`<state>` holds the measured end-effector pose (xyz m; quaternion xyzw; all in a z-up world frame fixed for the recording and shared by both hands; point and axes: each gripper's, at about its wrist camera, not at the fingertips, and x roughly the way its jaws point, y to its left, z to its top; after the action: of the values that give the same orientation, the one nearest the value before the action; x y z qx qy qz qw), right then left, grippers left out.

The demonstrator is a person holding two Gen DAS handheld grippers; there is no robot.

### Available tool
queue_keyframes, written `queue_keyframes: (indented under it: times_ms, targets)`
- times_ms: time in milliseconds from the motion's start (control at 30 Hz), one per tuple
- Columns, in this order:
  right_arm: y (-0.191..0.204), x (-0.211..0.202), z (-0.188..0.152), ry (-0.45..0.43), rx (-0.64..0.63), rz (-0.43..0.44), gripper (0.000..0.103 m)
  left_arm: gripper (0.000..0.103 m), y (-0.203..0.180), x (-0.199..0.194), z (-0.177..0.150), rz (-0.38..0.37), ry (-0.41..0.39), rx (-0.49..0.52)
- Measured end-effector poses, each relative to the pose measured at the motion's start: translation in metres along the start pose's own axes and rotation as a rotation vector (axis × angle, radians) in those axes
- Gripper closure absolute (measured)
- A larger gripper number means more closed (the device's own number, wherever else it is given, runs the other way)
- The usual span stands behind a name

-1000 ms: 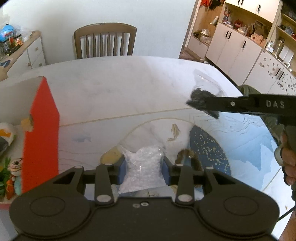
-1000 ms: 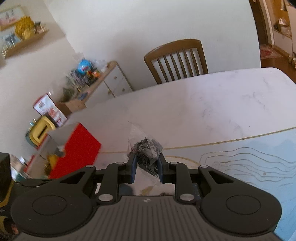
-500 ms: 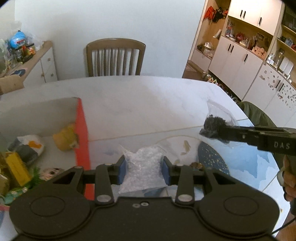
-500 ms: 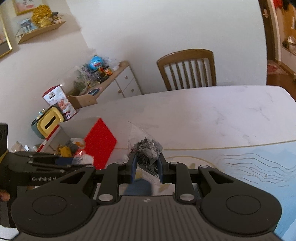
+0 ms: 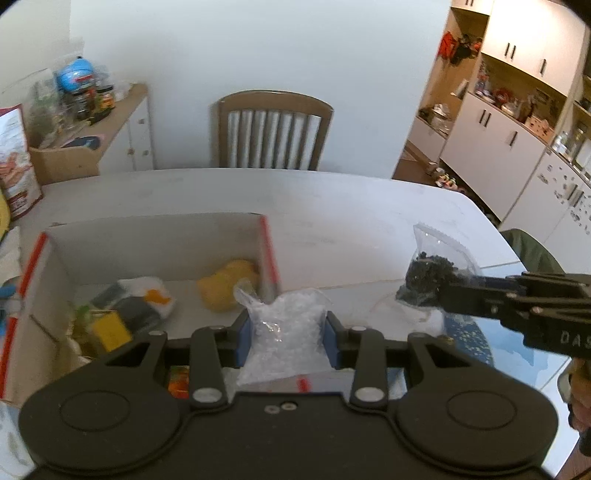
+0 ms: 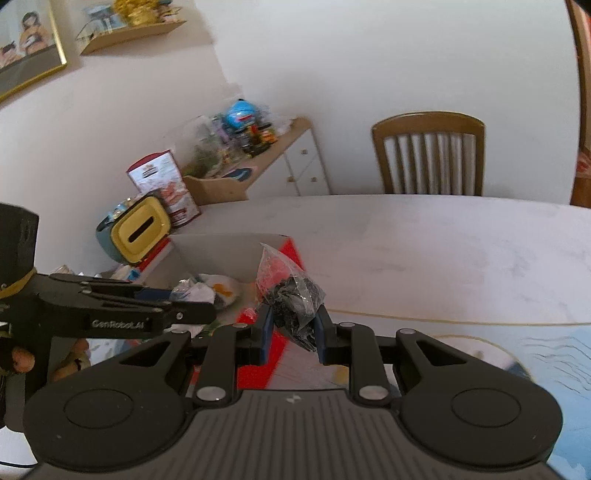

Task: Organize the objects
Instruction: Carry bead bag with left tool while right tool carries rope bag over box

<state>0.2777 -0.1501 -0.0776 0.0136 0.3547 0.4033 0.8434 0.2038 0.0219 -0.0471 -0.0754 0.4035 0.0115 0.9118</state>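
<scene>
Across my white marble table [image 5: 332, 199] stands a wooden slat-back chair [image 5: 273, 134] against a plain white wall [image 5: 258, 48]. To my left, a low sideboard [image 5: 122, 129] is crowded with jars and toys. To my right, white cupboards [image 5: 517, 122] with open shelves. A framed picture [image 6: 26, 48] and a shelf [image 6: 129, 33] hang high.

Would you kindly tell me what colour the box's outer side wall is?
Red, on the box; the right wrist view shows it best.

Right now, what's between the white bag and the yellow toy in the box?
In the left wrist view, only the box's red-edged wall stands between the white bag and the yellow toy.
</scene>
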Motion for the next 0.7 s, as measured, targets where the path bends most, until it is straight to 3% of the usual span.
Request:
queue_keyframes:
  times_ms: [400,700]
  targets:
    - [0.067,0.043,0.008,0.025,-0.057,0.007,0.080,0.066,0.068,-0.012,0.009,0.049,-0.010,-0.029]
    - [0.102,0.087,0.012,0.070,-0.103,-0.060,0.080,0.066,0.106,-0.003,0.012,0.086,0.013,-0.040]
